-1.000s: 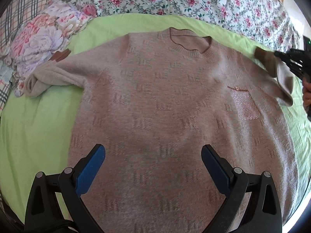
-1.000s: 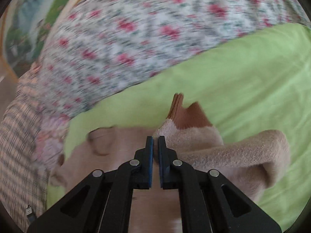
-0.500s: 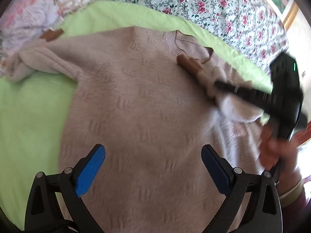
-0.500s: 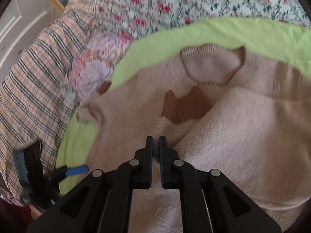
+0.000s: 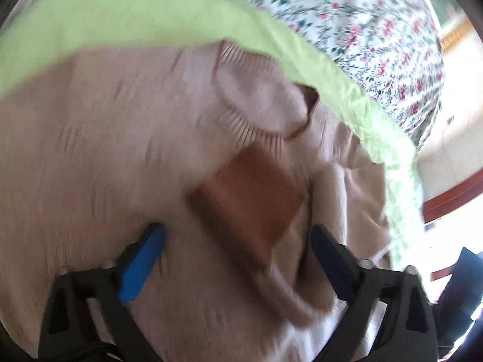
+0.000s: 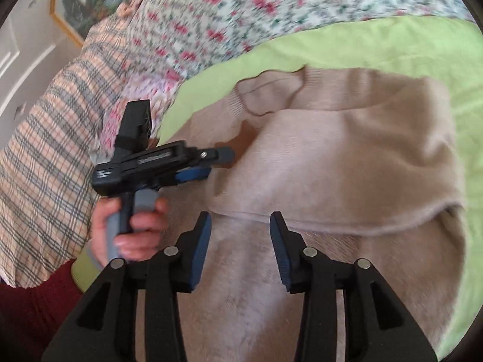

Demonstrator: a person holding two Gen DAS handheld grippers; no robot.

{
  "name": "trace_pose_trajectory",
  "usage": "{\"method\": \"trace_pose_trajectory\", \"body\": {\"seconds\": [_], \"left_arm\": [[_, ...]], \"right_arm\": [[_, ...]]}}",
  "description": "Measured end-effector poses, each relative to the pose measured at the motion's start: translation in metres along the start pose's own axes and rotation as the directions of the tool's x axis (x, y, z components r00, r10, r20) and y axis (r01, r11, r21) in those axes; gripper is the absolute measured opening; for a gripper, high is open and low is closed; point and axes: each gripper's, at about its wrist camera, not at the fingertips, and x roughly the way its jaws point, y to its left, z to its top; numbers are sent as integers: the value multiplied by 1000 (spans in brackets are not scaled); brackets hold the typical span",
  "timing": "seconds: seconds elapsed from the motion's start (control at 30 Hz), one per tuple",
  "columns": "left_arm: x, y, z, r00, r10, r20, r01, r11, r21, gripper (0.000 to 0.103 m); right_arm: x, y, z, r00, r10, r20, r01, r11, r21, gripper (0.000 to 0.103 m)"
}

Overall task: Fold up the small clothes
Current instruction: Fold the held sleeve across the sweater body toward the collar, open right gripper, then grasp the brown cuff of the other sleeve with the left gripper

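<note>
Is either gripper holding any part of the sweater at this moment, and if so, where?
Nothing is held. The right gripper is open above the sweater, beside its folded-in sleeve, and the left gripper is open around the brown cuff without clamping it.

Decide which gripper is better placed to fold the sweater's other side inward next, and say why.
Left, probably. The left gripper is open at the sweater's unfolded side, by the plaid cloth. The right gripper is open over the folded sleeve. The other sleeve is hidden.
</note>
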Motion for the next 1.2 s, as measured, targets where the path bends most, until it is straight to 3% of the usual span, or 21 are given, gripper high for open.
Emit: {"method": "trace_pose_trajectory", "body": {"seconds": [0.03,0.07,0.13,0.27,0.33,0.43,0.5,0.57,0.63,0.67,0.7,0.73,0.77,0.87,0.9,1.03,1.1,1.17,1.2], "left_arm": [[2,-4,1,1000,16,4,-16,999,29,37],[3,-4,0,1000,19,-3,-19,999,41,10],[-9,0,-5,999,8,35,-9,1000,28,8],[-74,14,-43,973,47,226,-50,999,7,8],[-96,32,-64,966,21,259,-18,1000,-15,10],[-93,50,-76,983,-32,179,35,999,-19,28],[-80,57,-71,992,-74,105,78,996,-34,53],[-69,57,-65,992,-99,75,102,994,-42,60],[-54,55,-57,994,-99,54,102,994,-45,57],[-48,50,-51,994,-93,61,95,995,-36,43],[-47,47,-50,994,-79,70,81,996,-23,2],[-49,44,-49,995,-55,78,55,998,-7,8],[-61,39,-50,991,-13,137,11,1000,18,7],[-101,40,-60,950,11,311,-20,1000,24,7],[-104,46,-63,945,17,326,-21,1000,8,8],[-80,80,-66,982,7,189,6,997,-71,13],[-72,85,-66,988,-58,142,72,993,-91,38],[-71,79,-63,986,-55,156,67,995,-68,38],[-70,74,-60,986,-39,164,48,998,-49,33]], "right_arm": [[-5,-2,-1,1000,-3,11,3,1000,15,42],[-10,-4,-2,1000,-9,24,8,1000,29,42],[-16,-5,-3,999,-7,41,5,999,43,42],[-32,-5,-6,996,-11,88,6,998,56,42],[-35,-7,-7,995,-15,96,9,998,62,42],[-33,-14,-8,995,-22,96,14,996,83,42],[-33,-17,-8,995,-25,94,16,995,99,42],[-37,-20,-10,994,-31,104,19,994,110,42],[-44,-23,-12,993,-39,114,26,993,116,42],[-47,-25,-13,992,-47,120,33,992,120,42],[-50,-27,-13,991,-53,123,38,992,123,42],[-55,-31,-13,989,-66,130,48,990,133,43],[-59,-35,-14,988,-74,137,55,989,140,43],[-69,-52,-14,980,-121,159,93,980,174,43],[-69,-58,-13,978,-131,161,101,977,186,43],[-65,-81,-6,970,-191,148,150,957,249,43],[-64,-86,0,966,-215,146,174,952,252,43],[-61,-94,12,958,-254,135,213,942,261,46],[-60,-96,16,955,-264,133,223,939,263,50]]}}
